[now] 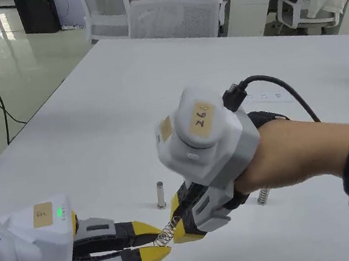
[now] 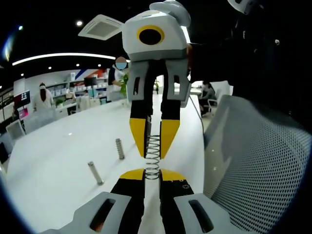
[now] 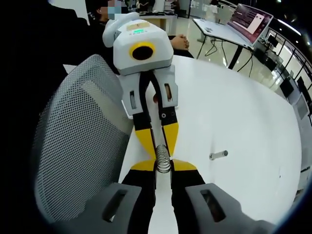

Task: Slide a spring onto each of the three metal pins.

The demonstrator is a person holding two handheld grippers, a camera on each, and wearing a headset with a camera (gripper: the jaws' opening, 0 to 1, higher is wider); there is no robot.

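Observation:
A short metal spring (image 1: 165,233) hangs level between my two grippers, just above the white table (image 1: 98,134). My left gripper (image 1: 163,239) comes in from the lower left and is shut on one end (image 2: 152,173). The right gripper (image 1: 178,223) faces it, shut on the other end (image 3: 163,165). Each gripper view has the opposite gripper tip to tip with its own: the right gripper (image 2: 153,141) and the left gripper (image 3: 158,139). A bare upright pin (image 1: 160,195) stands just behind the spring (image 2: 95,173) (image 3: 218,155). Another pin (image 1: 263,196) wears a spring (image 2: 119,148).
A black cable (image 1: 285,90) runs from the right gripper across the table past a white socket strip (image 1: 266,97). Office chairs (image 1: 172,18) stand at the far edge. A grey mesh chair back (image 2: 258,161) is close beside the grippers. People sit in the background.

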